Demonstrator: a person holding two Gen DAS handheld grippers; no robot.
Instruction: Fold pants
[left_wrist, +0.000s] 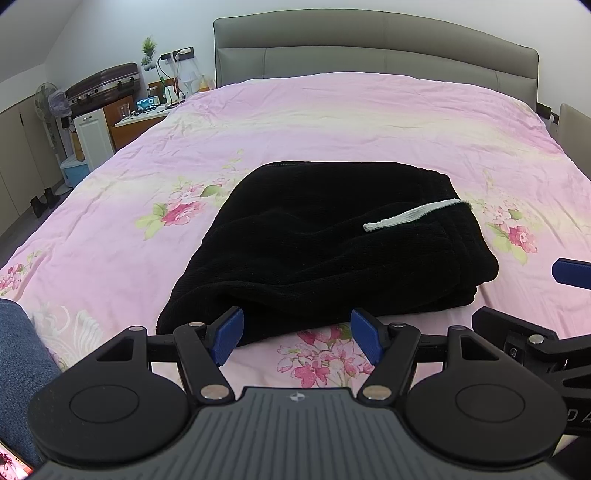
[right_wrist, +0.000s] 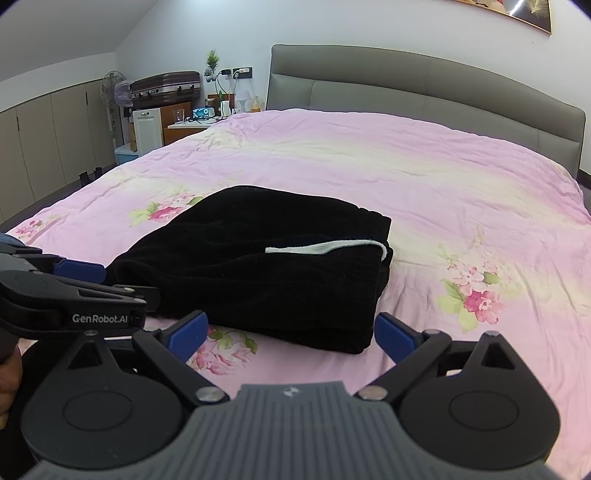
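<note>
The left tongs (left_wrist: 297, 341) stand wide open with nothing between the blue pads (left_wrist: 227, 339), poised just short of the near left edge of the black ribbed-knit pants (left_wrist: 325, 240); whether the left pad brushes the cloth cannot be told. The pants lie near the middle of the foot end of the pink floral bed cover (left_wrist: 332, 118), already gathered into a compact, roughly rectangular stack of several layers, with the layered edges showing along the right side. A white drawstring (left_wrist: 413, 215) rests loose on top, trailing toward the right edge. The right tongs (right_wrist: 291, 338) are likewise spread wide and empty, held just in front of the near right corner of the bundle. By the look of it, the folding is essentially done; what may remain is tucking the drawstring and squaring the slightly bulging left end.
</note>
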